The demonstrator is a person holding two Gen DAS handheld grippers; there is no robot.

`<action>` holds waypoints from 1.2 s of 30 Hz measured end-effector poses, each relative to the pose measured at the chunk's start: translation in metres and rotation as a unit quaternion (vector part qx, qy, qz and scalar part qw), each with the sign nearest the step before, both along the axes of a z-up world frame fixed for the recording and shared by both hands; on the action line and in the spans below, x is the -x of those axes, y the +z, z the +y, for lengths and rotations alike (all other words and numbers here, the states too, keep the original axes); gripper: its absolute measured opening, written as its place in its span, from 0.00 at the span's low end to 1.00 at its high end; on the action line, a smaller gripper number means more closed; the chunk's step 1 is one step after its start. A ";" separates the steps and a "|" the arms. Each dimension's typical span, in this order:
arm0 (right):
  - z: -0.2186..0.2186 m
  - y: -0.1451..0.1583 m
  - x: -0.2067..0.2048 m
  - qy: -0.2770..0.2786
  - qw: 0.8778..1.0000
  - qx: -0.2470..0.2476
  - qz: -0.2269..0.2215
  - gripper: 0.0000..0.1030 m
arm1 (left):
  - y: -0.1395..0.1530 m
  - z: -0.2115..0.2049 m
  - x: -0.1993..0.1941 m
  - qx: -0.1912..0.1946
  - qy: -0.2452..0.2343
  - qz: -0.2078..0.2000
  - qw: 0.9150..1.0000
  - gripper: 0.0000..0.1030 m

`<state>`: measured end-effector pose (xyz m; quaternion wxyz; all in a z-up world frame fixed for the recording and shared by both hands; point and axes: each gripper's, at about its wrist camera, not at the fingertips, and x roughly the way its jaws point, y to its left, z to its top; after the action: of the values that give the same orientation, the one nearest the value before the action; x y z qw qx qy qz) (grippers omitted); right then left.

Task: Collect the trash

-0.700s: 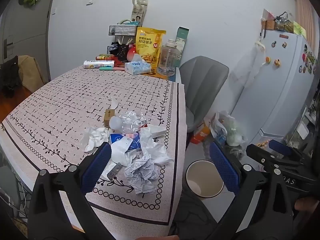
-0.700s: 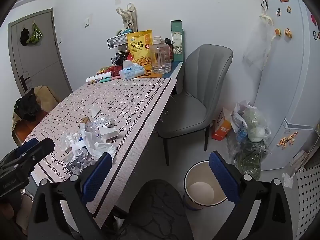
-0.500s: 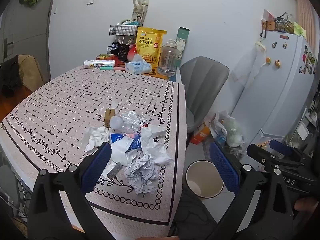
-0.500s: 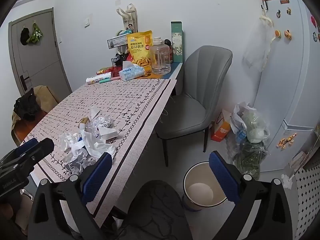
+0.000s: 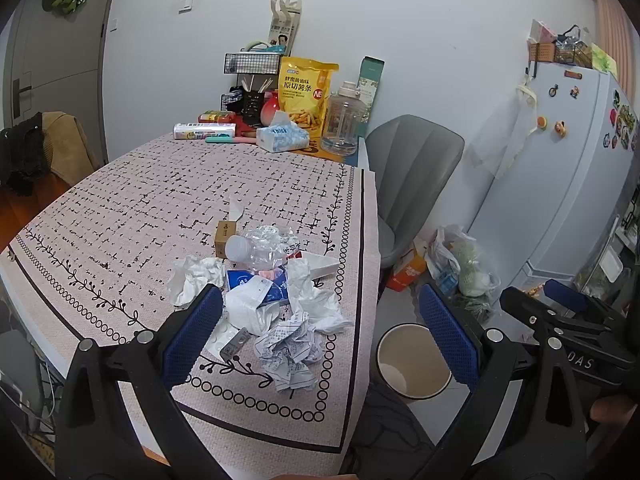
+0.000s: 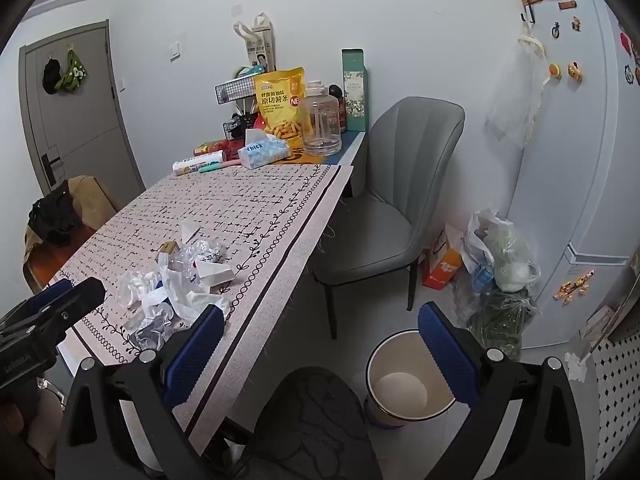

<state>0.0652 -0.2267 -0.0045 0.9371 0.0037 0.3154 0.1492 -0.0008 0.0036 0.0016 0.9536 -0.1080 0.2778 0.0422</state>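
Left hand-held gripper (image 5: 320, 324) released, jaws wide, nothing held, hovering over trash pile (image 5: 276, 292) near the desk (image 5: 120, 208) front-right edge. Pile: crumpled receipts, tissues, crushed plastic bottle (image 5: 260, 246), small brown box (image 5: 225, 234). Right hand-held gripper (image 6: 320, 344) released too, empty, off the desk edge above floor. Open bin (image 6: 408, 384) on floor beside desk, near grey chair (image 6: 384, 208).

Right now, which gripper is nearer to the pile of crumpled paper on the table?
Left. The left gripper hangs open just over the paper pile, its left finger beside it. The right gripper is open off the table's edge, above the floor near the waste bin.
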 end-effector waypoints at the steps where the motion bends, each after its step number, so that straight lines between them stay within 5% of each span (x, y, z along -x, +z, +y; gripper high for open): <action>1: -0.001 -0.002 -0.001 0.000 1.000 0.001 0.002 0.92 | 0.000 -0.001 0.000 0.000 0.000 0.000 1.000 0.94; 36: 0.000 -0.006 0.000 -0.010 1.000 -0.002 -0.005 0.92 | 0.002 -0.001 0.000 -0.002 0.002 -0.019 1.000 0.94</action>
<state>0.0652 -0.2269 -0.0104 0.9402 0.0077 0.3102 0.1406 -0.0013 0.0021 0.0036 0.9588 -0.1072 0.2595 0.0431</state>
